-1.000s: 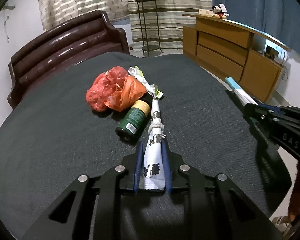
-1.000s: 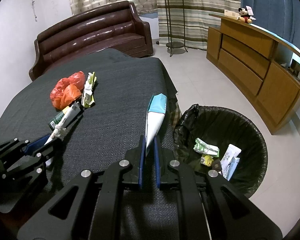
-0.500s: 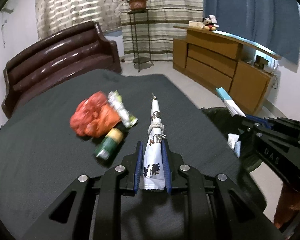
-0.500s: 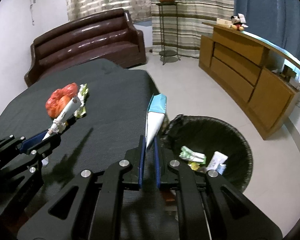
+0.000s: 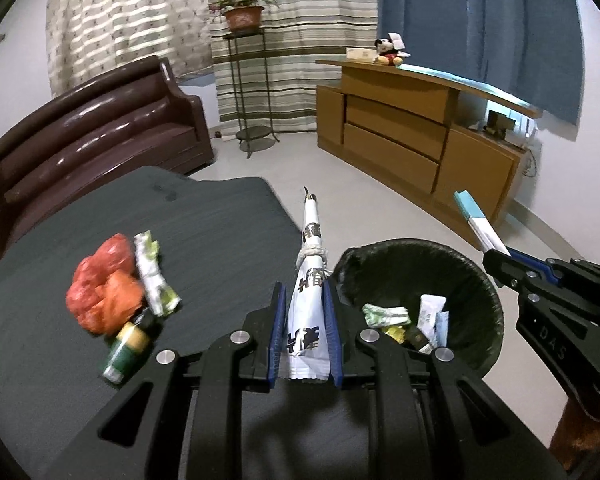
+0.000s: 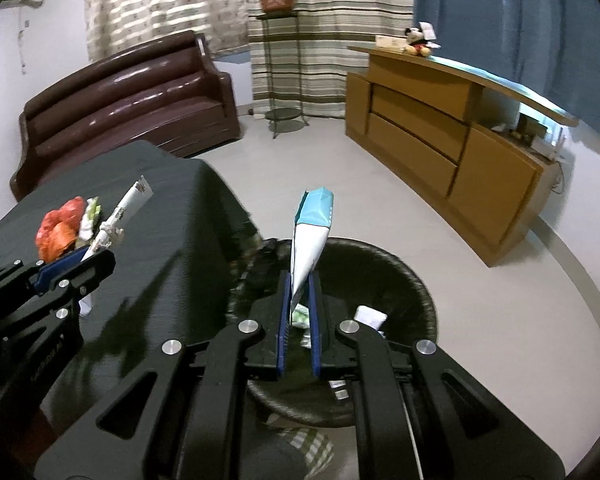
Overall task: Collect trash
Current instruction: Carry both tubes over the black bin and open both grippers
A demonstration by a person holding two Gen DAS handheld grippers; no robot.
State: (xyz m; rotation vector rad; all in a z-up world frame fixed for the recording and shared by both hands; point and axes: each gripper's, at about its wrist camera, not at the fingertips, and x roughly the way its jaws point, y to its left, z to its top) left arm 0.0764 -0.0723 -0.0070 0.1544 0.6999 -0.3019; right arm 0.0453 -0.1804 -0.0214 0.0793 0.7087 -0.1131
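My left gripper (image 5: 305, 292) is shut on a long white knotted wrapper with black print (image 5: 310, 264), held above the table's right edge beside the bin. My right gripper (image 6: 300, 280) is shut on a flat white and light-blue packet (image 6: 311, 236) and hangs over the black-lined trash bin (image 6: 412, 280), which holds several bits of litter. On the dark tablecloth (image 5: 204, 216) lie red and orange plastic bags (image 5: 104, 292), a crumpled green-white wrapper (image 5: 152, 276) and a green can with a yellow cap (image 5: 126, 348). The bin (image 5: 472, 280) also shows in the left wrist view.
A brown leather sofa (image 6: 128, 92) stands behind the table. A wooden sideboard (image 6: 440, 120) runs along the right wall with a plush toy (image 6: 418, 42) on top. A metal plant stand (image 6: 280, 60) with a potted plant stands before striped curtains. Pale floor surrounds the bin.
Both grippers have swung right from over the table toward the bin, each still holding its piece of trash. The bin now fills more of both views; the table litter has slid left.
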